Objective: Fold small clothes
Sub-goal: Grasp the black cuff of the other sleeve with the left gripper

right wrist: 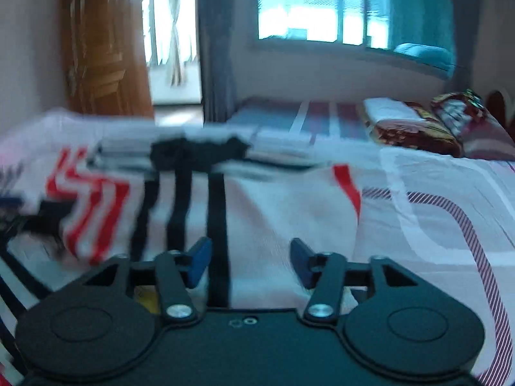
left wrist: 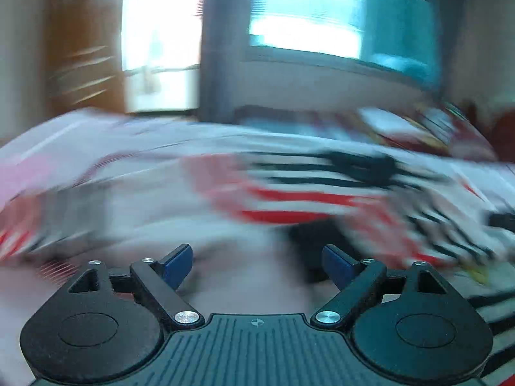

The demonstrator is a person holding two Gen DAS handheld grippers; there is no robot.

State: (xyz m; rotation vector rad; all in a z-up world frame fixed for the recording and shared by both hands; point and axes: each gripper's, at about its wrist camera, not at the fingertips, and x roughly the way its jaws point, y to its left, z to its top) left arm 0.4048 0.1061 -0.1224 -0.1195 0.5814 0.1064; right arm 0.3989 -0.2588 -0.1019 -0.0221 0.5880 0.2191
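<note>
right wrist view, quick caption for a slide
Open right gripper above a white garment with black and red stripes, spread on a bed.

White garment (right wrist: 257,212), red and black stripes

A striped garment (right wrist: 199,199) and pillows (right wrist: 415,128) lie on the bed (right wrist: 434,241).

A bedroom in daylight. A brown panelled wooden door (right wrist: 96,54) stands open at the left, beside a bright doorway with a pale tied curtain (right wrist: 175,32). A grey wall column (right wrist: 214,48) separates it from a wide teal-tinted window (right wrist: 322,6) with a teal curtain (right wrist: 421,19). Below spreads a bed under a white sheet with curved striped bands (right wrist: 434,225); dark red patterned pillows (right wrist: 415,130) lie at its far right.
</note>
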